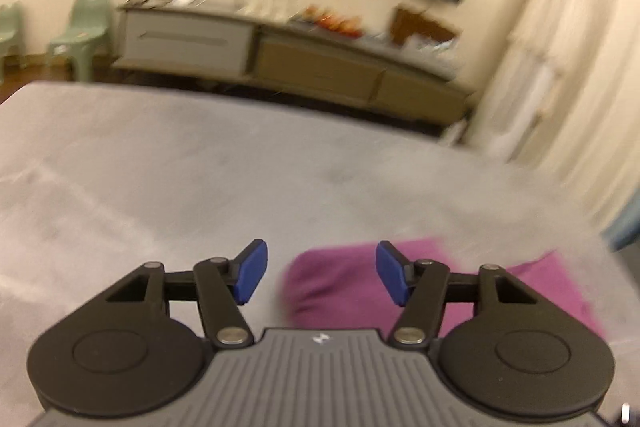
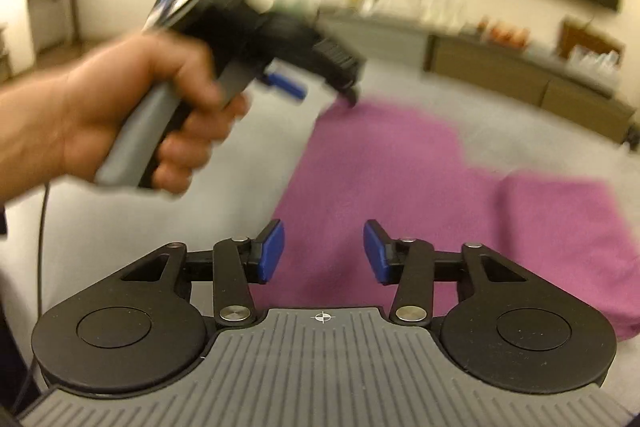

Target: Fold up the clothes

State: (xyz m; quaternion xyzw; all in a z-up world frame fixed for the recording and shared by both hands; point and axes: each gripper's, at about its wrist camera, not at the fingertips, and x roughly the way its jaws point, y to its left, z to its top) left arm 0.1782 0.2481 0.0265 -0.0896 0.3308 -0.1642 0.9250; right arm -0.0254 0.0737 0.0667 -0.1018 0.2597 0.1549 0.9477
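A purple garment [image 2: 420, 179] lies flat on the grey table [image 2: 120, 219], with a folded part at its right side. In the left wrist view a rounded corner of the garment [image 1: 332, 283] shows between the fingers. My left gripper [image 1: 321, 273] hovers open above that corner with nothing between its blue pads. The right wrist view also shows the left gripper [image 2: 320, 87], held by a hand [image 2: 132, 115] over the garment's far left corner. My right gripper [image 2: 324, 253] stands open above the garment's near edge, gripping nothing.
A long low cabinet [image 1: 280, 55] with clutter on top runs along the far wall beyond the table [image 1: 160, 167]. Pale green chairs [image 1: 80, 31] stand at the left and a white curtain [image 1: 560, 47] hangs at the right. A cable [image 2: 42, 247] hangs from the hand.
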